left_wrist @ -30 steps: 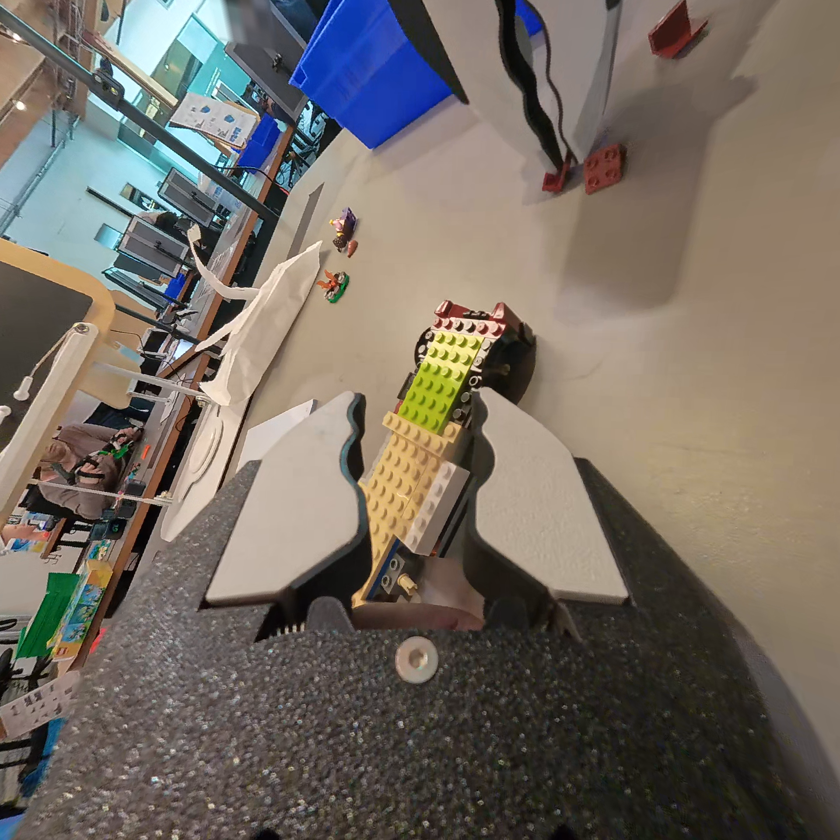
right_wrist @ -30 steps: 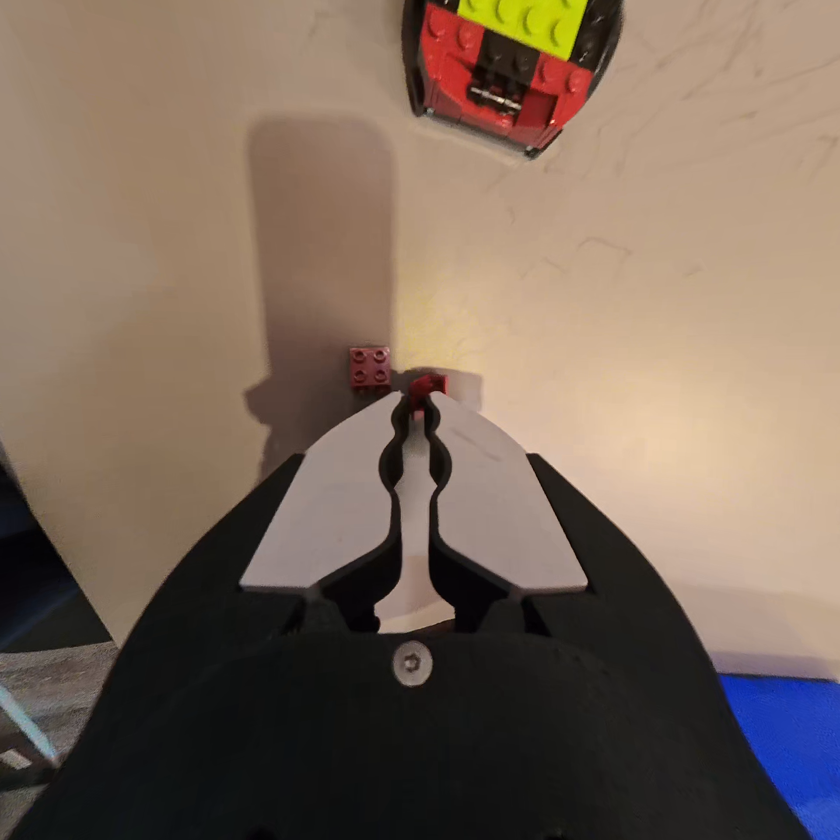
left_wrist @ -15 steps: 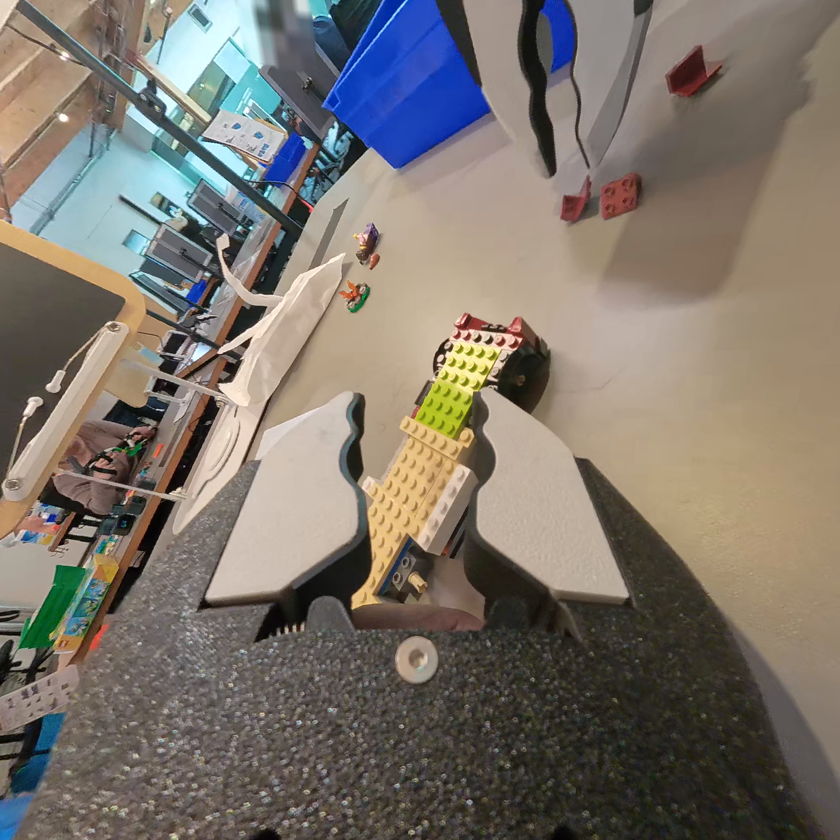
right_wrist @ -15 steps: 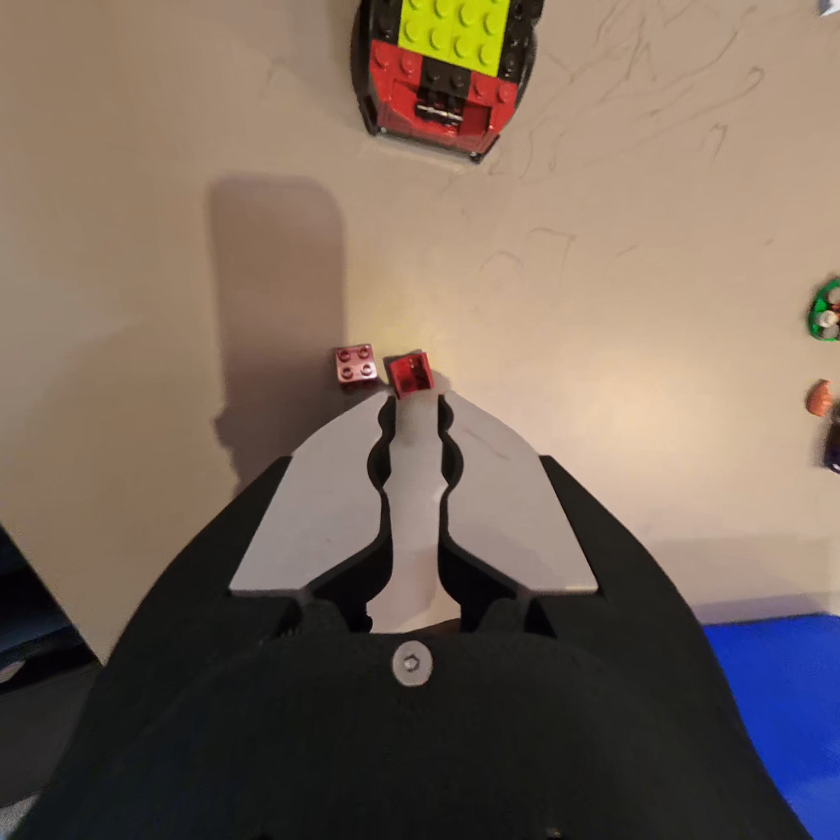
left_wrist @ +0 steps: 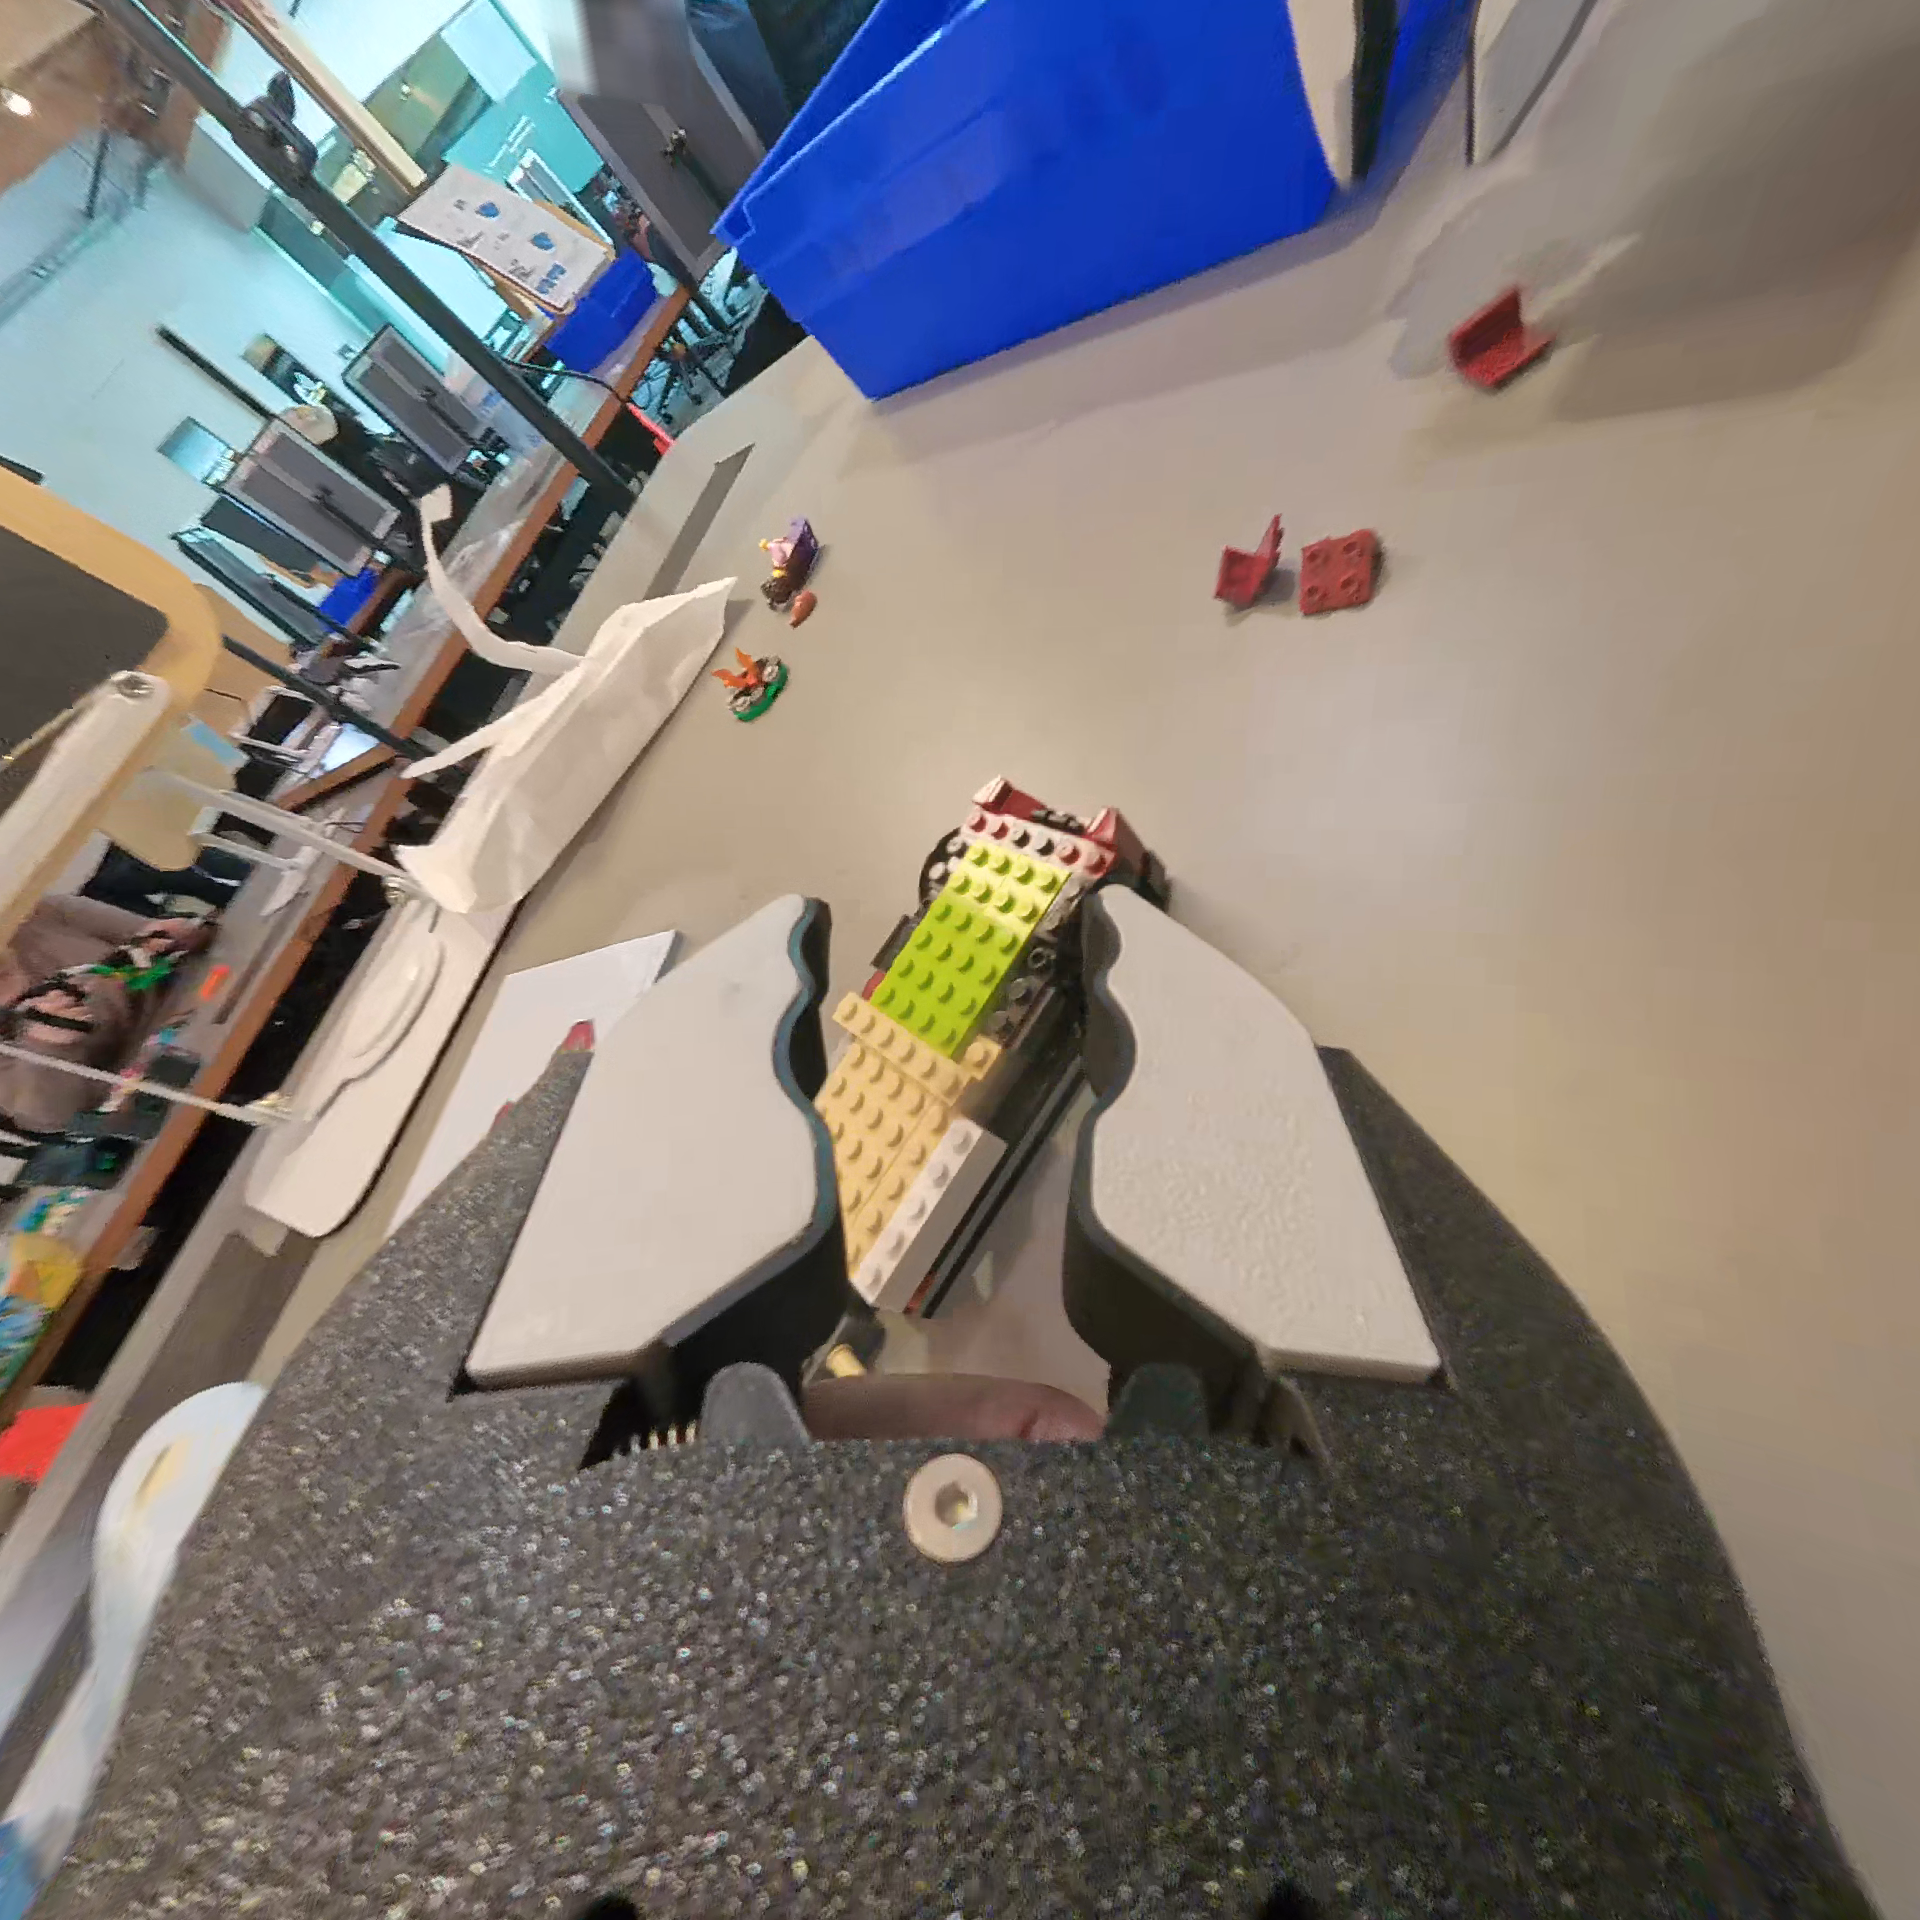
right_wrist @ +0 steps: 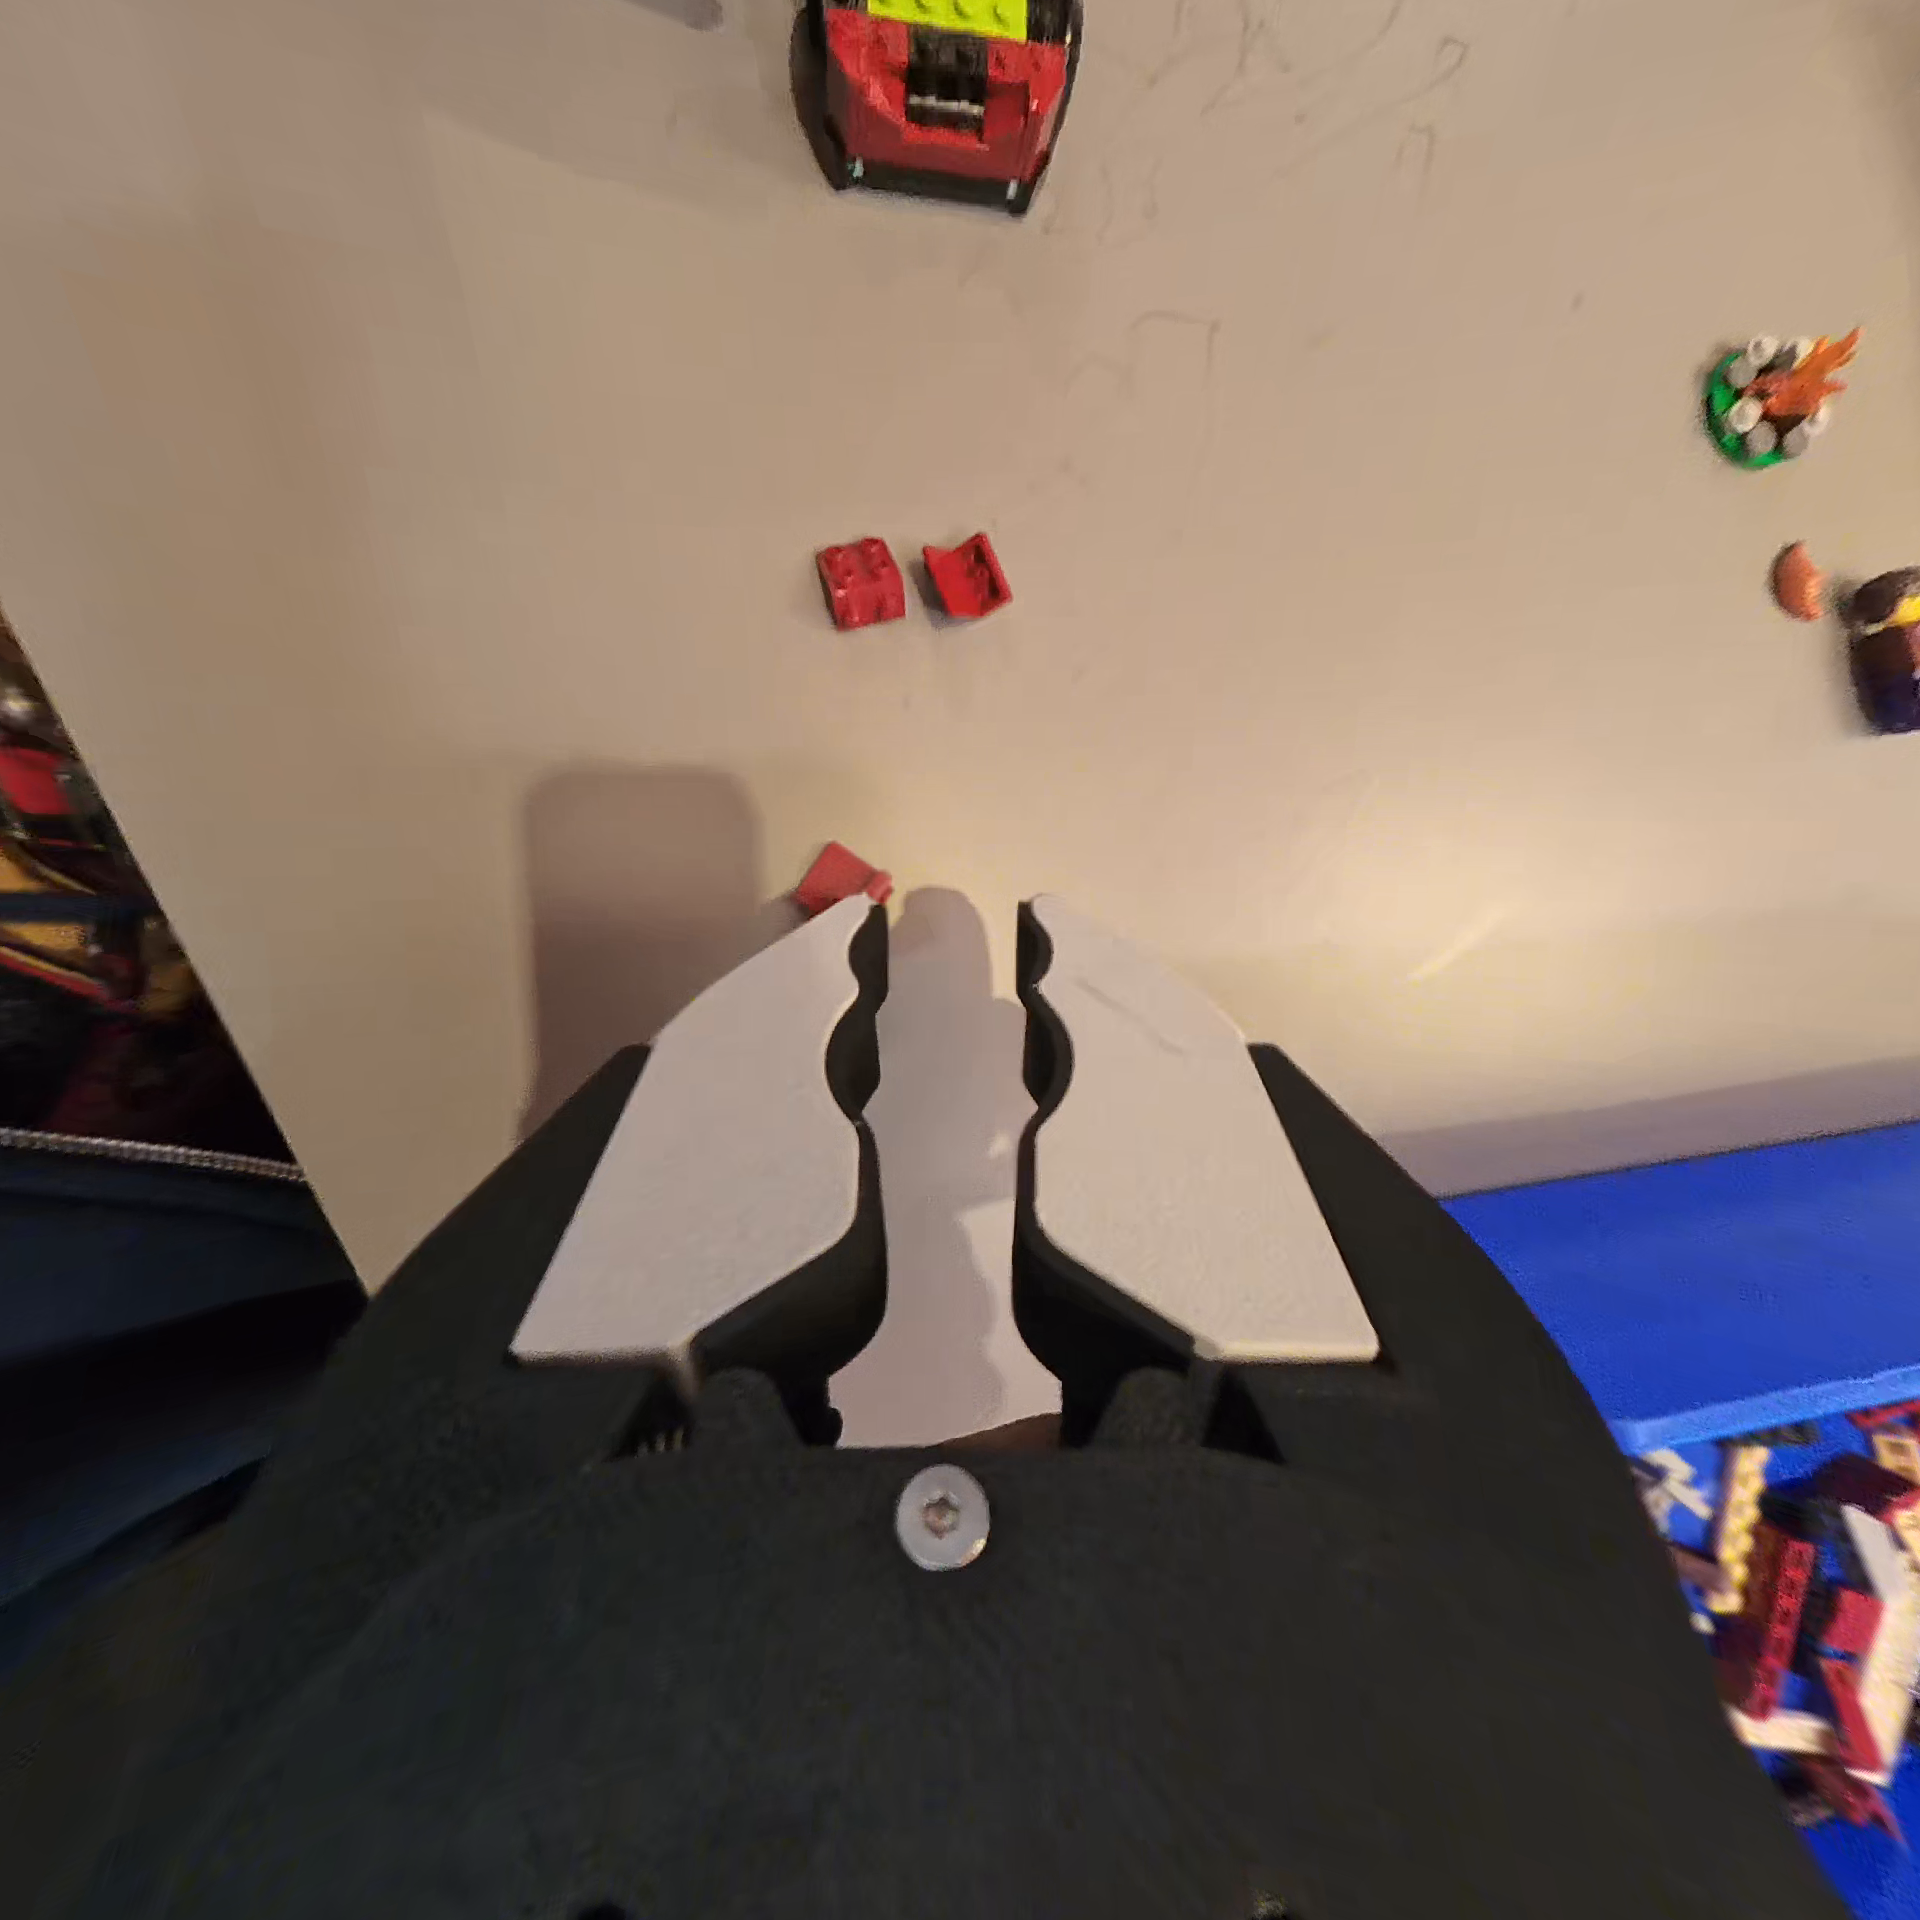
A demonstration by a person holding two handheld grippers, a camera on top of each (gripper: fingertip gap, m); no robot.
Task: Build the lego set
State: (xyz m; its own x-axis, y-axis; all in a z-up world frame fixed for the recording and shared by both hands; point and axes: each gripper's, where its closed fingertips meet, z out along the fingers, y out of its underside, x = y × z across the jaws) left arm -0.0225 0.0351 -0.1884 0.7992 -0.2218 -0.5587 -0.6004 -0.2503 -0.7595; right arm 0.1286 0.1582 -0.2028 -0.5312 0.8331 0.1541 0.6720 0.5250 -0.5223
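In the left wrist view my left gripper [left_wrist: 961,914] is shut on a long brick-built vehicle [left_wrist: 966,966] with tan, lime-green and white plates and a dark red front end. Both pads press on its sides. Its front also shows in the right wrist view [right_wrist: 935,104]. My right gripper [right_wrist: 951,914] is open and empty above the table [right_wrist: 1351,779]. A small red piece [right_wrist: 836,873] lies just beside its left fingertip without touching the pads. Farther ahead a dark red two-by-two brick [right_wrist: 860,584] and a red angled piece [right_wrist: 966,577] lie side by side.
A blue bin [right_wrist: 1662,1278] holding loose bricks [right_wrist: 1849,1610] stands at the right. A green round base with an orange flame [right_wrist: 1766,410], a brown piece [right_wrist: 1795,595] and a small figure [right_wrist: 1886,655] lie to the right. A white paper bag [left_wrist: 561,769] lies at the table's edge. Tip to tip, the grippers are about 20 centimetres apart.
My right gripper opened, let go of the red angled piece beside the two-by-two brick, and pulled back from both. My left gripper kept its hold on the vehicle.
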